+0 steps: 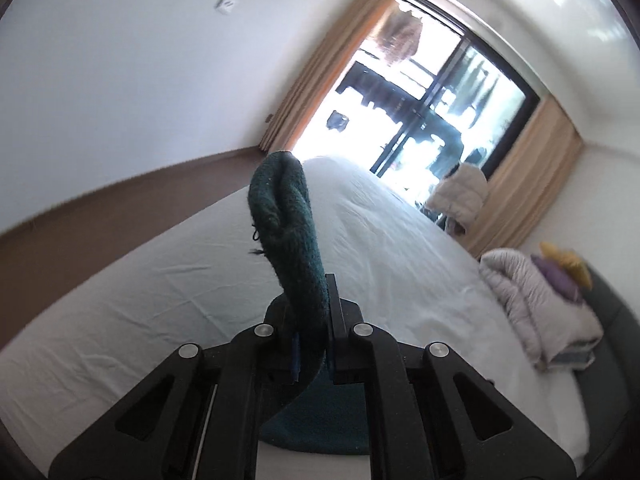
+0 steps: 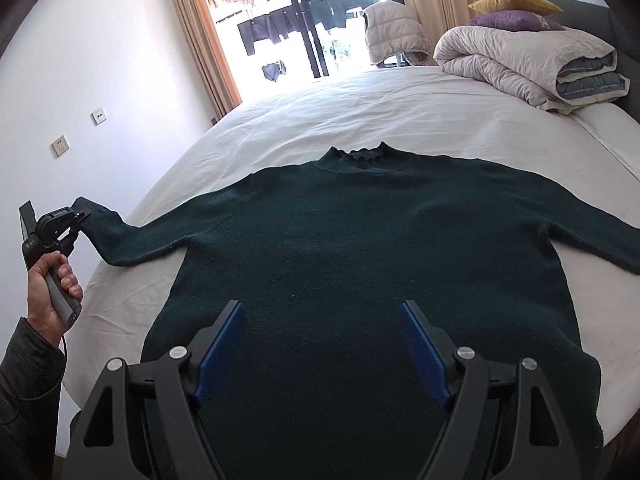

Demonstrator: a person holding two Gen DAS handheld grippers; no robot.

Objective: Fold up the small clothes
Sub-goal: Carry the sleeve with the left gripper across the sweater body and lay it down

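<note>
A dark green sweater (image 2: pixel 360 248) is lying flat on the white bed sheet (image 2: pixel 360 104), collar toward the window. The left gripper (image 1: pixel 314 322) is pinching the cuff of its sleeve (image 1: pixel 284 216), lifted beside the bed edge. The right gripper (image 2: pixel 322 348) is hovering wide open over the hem, holding nothing.

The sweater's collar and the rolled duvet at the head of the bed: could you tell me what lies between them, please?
Only bare white sheet lies between the collar and the duvet, as the right wrist view shows.
</note>
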